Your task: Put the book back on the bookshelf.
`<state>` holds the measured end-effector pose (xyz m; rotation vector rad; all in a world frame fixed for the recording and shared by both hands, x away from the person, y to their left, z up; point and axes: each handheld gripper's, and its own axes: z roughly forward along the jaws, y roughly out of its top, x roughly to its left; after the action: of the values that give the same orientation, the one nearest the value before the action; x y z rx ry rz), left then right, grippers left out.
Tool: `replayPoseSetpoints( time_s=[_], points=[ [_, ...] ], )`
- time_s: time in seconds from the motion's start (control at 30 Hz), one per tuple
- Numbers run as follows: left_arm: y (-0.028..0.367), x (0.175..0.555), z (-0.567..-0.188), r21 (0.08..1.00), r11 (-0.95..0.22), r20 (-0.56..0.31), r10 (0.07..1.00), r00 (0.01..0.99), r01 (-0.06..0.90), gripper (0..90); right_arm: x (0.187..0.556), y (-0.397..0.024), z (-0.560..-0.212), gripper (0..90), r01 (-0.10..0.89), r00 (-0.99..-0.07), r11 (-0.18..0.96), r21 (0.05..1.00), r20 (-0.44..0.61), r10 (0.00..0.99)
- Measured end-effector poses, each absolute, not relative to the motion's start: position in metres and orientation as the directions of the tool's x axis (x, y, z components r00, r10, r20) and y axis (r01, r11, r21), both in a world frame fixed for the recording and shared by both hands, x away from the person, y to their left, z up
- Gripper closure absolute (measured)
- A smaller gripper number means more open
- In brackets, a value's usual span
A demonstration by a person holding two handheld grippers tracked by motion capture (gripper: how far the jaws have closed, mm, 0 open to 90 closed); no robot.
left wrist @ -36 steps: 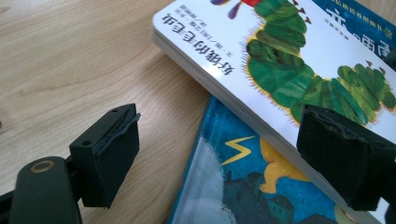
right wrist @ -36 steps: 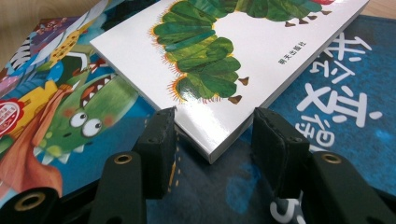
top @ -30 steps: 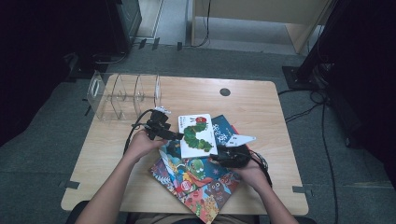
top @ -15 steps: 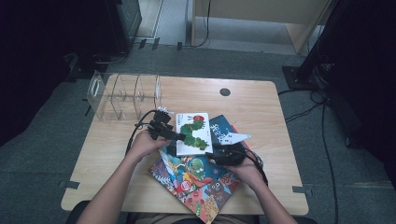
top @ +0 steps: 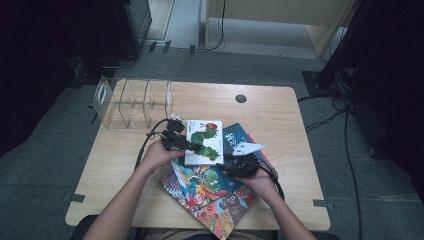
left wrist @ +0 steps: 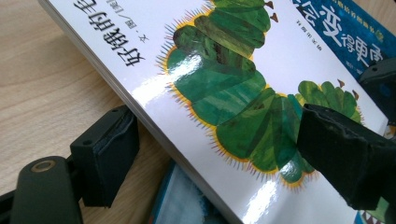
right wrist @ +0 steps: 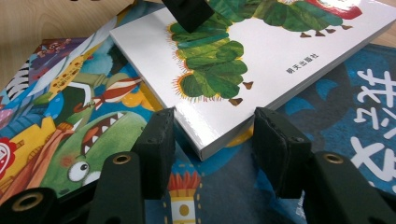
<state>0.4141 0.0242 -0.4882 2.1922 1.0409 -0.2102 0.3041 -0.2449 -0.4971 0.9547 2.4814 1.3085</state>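
Caterpillar book [top: 204,141] lies near the middle of the worktop [top: 280,115], on top of two other picture books: a blue book [top: 239,139] under its right side and a colourful monster book [top: 210,192] under its near edge. I judge it a stiff, glossy hardback, fairly thick, light enough for one claw but slick on the cover, so pads could slide. Its edges overhang the books below, and those edges are where I would take hold, biting across the thickness.

My left claw [top: 187,145] straddles the book's left edge: in the left gripper view one pad [left wrist: 106,156] sits below the edge over the wood, the other [left wrist: 348,156] rests over the caterpillar's body on the cover. I cannot tell whether the pads are pressing yet.

My right claw [right wrist: 212,149] is released, jaws standing apart at about medium spread, with the book's near corner between them and neither pad touching it. A clear rack [top: 132,102] stands at the far left.
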Motion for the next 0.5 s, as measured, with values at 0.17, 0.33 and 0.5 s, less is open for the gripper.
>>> replayPoseSetpoints(
  time_s=[0.17,0.33,0.5],
  points=[
    [0.022,0.414,-0.487,0.513,-0.439,-0.410,0.629,0.660,0.737,13.4,0.304,-0.243,-0.497,49.5,0.448,-0.781,0.414,0.793,0.121,0.613],
    [0.018,0.411,-0.482,0.520,-0.451,-0.359,0.655,0.664,0.726,13.3,0.303,-0.243,-0.497,49.5,0.444,-0.780,0.418,0.793,0.113,0.616],
    [0.016,0.407,-0.474,0.532,-0.457,-0.324,0.668,0.670,0.713,14.3,0.303,-0.242,-0.497,49.5,0.436,-0.784,0.428,0.792,0.099,0.613]
  ],
)
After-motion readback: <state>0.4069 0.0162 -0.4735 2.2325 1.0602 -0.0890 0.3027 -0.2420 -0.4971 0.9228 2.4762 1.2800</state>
